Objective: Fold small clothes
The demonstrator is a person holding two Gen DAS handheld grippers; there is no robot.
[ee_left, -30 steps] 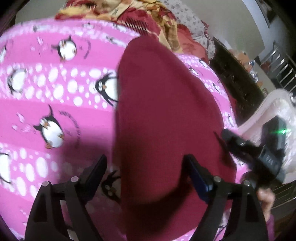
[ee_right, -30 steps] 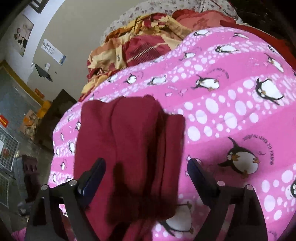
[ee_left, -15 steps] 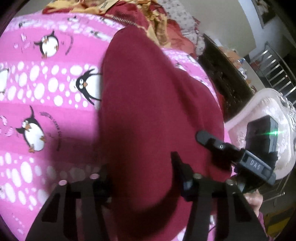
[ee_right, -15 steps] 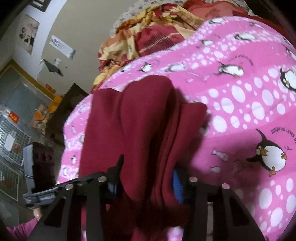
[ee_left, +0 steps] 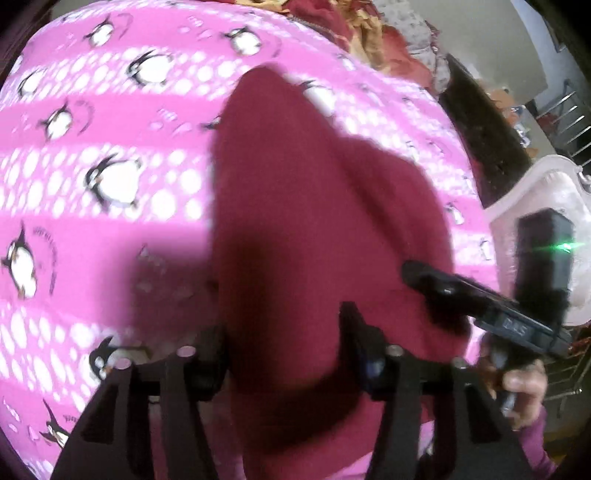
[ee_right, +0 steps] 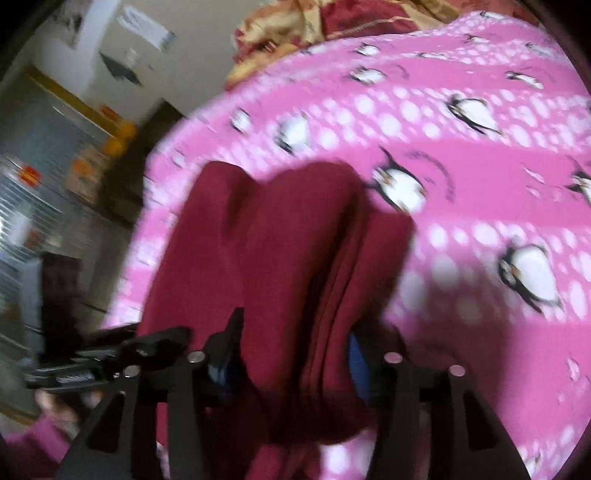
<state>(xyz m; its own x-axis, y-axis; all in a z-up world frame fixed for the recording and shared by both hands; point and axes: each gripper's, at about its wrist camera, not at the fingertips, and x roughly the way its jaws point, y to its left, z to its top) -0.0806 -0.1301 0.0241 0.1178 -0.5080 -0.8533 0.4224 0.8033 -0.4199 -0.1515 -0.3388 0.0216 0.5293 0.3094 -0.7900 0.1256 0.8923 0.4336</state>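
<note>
A dark red garment [ee_left: 295,206] lies lengthwise on the pink penguin blanket [ee_left: 92,122]. My left gripper [ee_left: 284,343] is shut on its near end, the cloth bunched between the fingers. My right gripper [ee_right: 291,347] is shut on the same near end, where the red garment [ee_right: 288,240] shows several folded layers. In the left wrist view the right gripper [ee_left: 480,302] shows at the right, held by a hand. In the right wrist view the left gripper [ee_right: 110,354] shows at the left.
A heap of red and yellow bedding [ee_right: 332,26] lies at the far end of the blanket [ee_right: 480,184]. A dark cabinet [ee_left: 480,129] and a pale padded chair [ee_left: 535,206] stand beyond the bed's right edge.
Both grippers went from open beside the garment's near end to shut on it. Both views have shifted and blurred, and the cloth's near end has lifted.
</note>
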